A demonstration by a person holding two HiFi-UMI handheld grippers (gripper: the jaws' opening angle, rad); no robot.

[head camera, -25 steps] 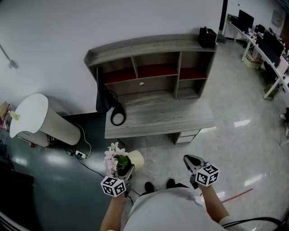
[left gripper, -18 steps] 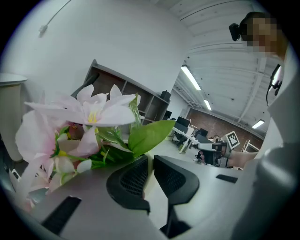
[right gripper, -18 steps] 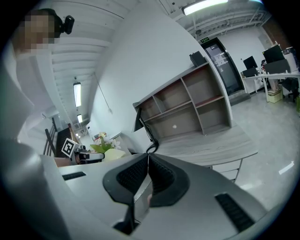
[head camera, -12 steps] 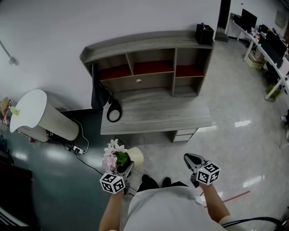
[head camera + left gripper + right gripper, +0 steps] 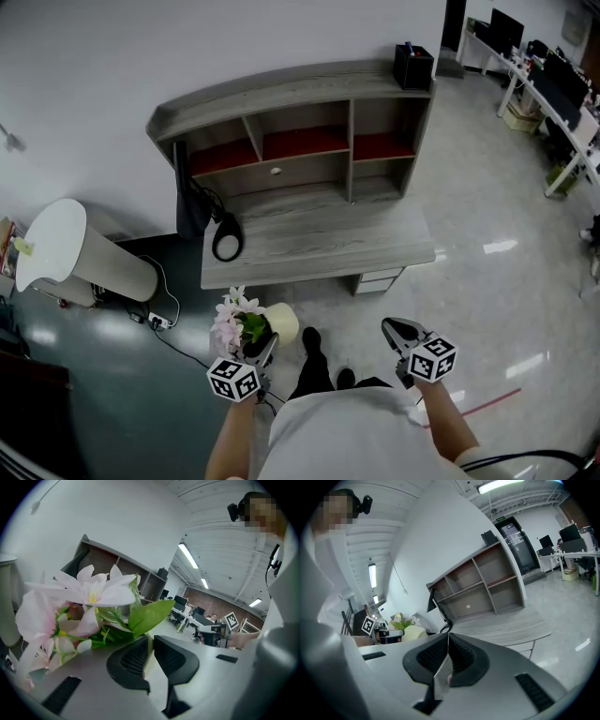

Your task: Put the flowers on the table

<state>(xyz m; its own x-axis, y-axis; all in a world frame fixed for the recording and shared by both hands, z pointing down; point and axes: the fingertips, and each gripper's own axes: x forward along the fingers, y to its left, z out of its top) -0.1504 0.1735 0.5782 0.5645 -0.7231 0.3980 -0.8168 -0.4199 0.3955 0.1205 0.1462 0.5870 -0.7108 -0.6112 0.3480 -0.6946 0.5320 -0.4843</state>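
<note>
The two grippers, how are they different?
The left gripper grips a cream flower pot of pink flowers; the right gripper holds nothing. The left gripper's jaws stand slightly apart on the pot; the right gripper's jaws are together. Both are held out short of the desk.

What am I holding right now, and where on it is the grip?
The left gripper is shut on the flower pot, apparently pinching its rim beside the flowers. The right gripper is shut and holds nothing.
</note>
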